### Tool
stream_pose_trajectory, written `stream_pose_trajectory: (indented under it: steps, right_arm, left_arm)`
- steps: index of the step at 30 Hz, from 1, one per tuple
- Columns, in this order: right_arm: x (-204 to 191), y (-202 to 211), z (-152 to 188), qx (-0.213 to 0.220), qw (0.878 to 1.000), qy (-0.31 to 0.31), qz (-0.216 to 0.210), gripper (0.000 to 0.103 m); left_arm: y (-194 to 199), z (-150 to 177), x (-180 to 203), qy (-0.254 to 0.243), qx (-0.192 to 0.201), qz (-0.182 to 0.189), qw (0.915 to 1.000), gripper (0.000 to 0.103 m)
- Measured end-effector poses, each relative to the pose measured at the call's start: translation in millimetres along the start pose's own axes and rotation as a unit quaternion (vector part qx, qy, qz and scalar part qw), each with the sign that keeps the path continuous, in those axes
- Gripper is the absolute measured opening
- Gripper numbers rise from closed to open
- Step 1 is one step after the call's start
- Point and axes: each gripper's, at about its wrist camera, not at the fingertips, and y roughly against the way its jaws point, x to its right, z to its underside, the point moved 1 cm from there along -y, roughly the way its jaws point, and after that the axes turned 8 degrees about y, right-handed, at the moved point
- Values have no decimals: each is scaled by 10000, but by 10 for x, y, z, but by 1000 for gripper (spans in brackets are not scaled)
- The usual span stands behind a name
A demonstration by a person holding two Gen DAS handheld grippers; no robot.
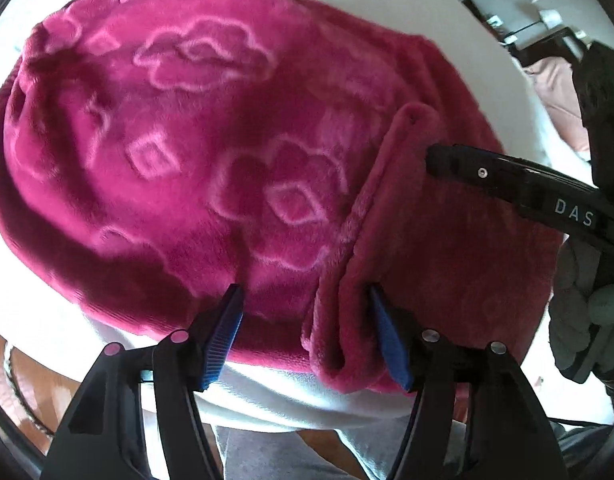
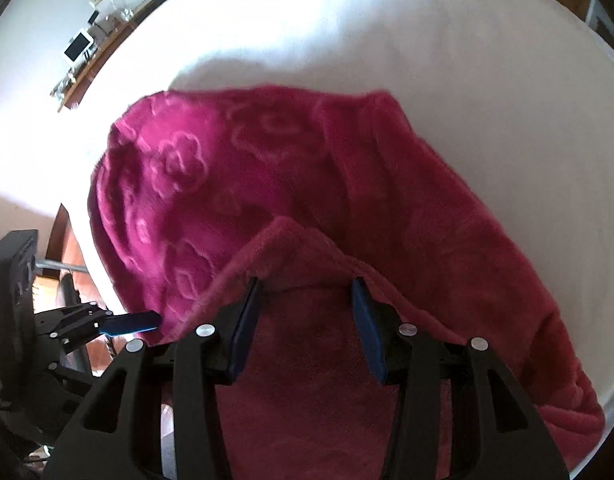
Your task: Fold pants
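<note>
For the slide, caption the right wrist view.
Right gripper open over a folded flap of pink fleece pants on a white surface.

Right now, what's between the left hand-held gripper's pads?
In the left wrist view, the left hand-held gripper straddles the pink pants; a folded ridge sits by one pad.

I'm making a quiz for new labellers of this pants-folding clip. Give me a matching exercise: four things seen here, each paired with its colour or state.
Things:
1. fuzzy flower-patterned pants
2. round cloth-covered table
3. left claw
4. gloved hand

Descriptions:
A. white
B. grey
C. magenta pink
D. open, blue pads apart

Pairs: 1-C, 2-A, 3-D, 4-B
</note>
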Motion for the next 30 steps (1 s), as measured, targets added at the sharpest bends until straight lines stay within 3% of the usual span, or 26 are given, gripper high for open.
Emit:
stream_pose_trajectory:
  steps: [5, 10, 13, 17, 22, 30]
  right_arm:
    - [-140, 270, -79, 327, 9993, -84, 130, 48]
    - [-386, 264, -156, 346, 9993, 58, 119, 48]
    - [-549, 190, -185, 258, 9995, 164, 62, 48]
    - [-746, 111, -233, 170, 9995, 267, -1, 48]
    - [-946, -6, -232, 24, 9992, 390, 19, 48]
    - [-1045, -71, -158, -177, 9989, 362, 225, 48]
  left_arm:
    - [388, -168, -355, 406, 372, 191, 9983, 64]
    - [735, -345, -897, 962, 831, 20, 9919, 65]
    - [897, -398, -1226, 1370, 1043, -24, 9851, 65]
    - [1018, -431, -1640, 2065, 1296, 104, 9698, 71]
    - [977, -488, -1990, 2456, 1375, 143, 9595, 72]
    - [675, -642, -2328, 2629, 1120, 480, 9571, 73]
